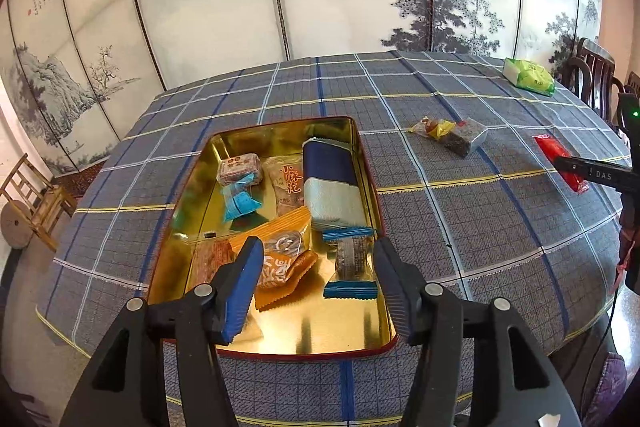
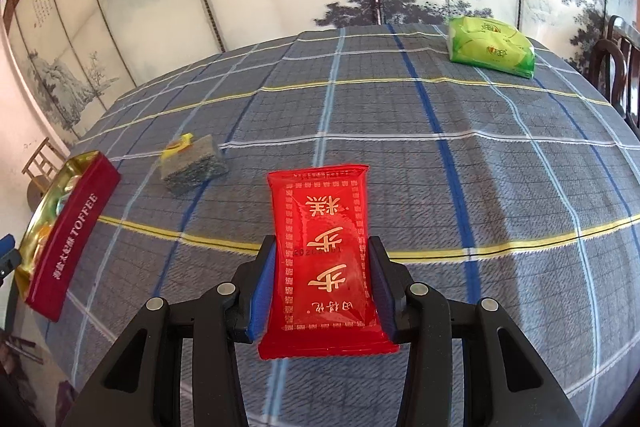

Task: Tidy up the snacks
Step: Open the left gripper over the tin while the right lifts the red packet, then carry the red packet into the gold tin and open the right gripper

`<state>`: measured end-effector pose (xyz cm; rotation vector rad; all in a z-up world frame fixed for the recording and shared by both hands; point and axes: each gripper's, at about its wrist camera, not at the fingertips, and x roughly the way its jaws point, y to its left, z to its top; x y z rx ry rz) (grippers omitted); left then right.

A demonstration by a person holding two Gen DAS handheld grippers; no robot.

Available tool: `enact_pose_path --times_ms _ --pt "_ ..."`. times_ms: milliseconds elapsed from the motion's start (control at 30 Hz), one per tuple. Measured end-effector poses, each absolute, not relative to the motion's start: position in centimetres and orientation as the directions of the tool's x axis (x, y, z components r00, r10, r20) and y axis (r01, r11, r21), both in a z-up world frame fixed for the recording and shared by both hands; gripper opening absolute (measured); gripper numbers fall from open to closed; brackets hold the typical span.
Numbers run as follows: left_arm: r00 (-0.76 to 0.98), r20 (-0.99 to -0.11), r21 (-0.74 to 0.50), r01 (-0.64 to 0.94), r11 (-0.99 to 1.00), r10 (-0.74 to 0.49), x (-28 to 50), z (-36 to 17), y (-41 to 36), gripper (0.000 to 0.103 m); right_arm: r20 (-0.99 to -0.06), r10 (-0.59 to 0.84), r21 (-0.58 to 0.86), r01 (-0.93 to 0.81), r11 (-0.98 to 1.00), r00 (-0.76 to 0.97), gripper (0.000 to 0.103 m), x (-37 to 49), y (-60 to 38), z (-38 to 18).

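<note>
Grasping red snack packet (image 2: 322, 259), right gripper (image 2: 322, 263) clenched; left gripper (image 1: 318, 267) released above tin (image 1: 362, 163), seemingly empty.

Glossy gold metal tin (image 1: 362, 163) on matt woven tablecloth (image 1: 500, 227)

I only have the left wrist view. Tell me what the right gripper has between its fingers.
Observer: The right gripper is shut on a red packet, pads pressing its two long sides.
Operator: Read me the tin's outer wall.
Observer: The red wall of the tin says TOFFEE in gold letters.
Operator: Check what lies beyond that packet.
Observer: Only bare plaid tablecloth lies straight ahead; a green pack sits far off to the right.
Operator: Report the left gripper.
Observer: In the right wrist view only a sliver of the left gripper shows, beside the tin.
</note>
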<state>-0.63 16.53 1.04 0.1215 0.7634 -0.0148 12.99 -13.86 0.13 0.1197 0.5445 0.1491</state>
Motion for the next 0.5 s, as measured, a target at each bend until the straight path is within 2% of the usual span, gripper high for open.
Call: enact_pose_path --times_ms 233,333,500 --pt "0.740 -0.671 0.102 0.024 0.994 0.051 -1.5 1.5 17.7 0.064 -0.475 0.316 0.168 -0.268 0.949 0.821 0.045 10.0 -8.5 2.4" --pt "0.749 -0.658 0.113 -0.002 0.994 0.076 -2.0 1.5 18.4 0.073 -0.473 0.373 0.169 -0.333 0.928 0.799 0.045 9.1 -5.9 3.3" --pt "0.757 -0.645 0.116 -0.040 0.992 0.106 -2.7 1.4 20.1 0.081 -0.484 0.467 0.189 -0.432 0.882 0.740 0.045 8.2 -1.7 4.5"
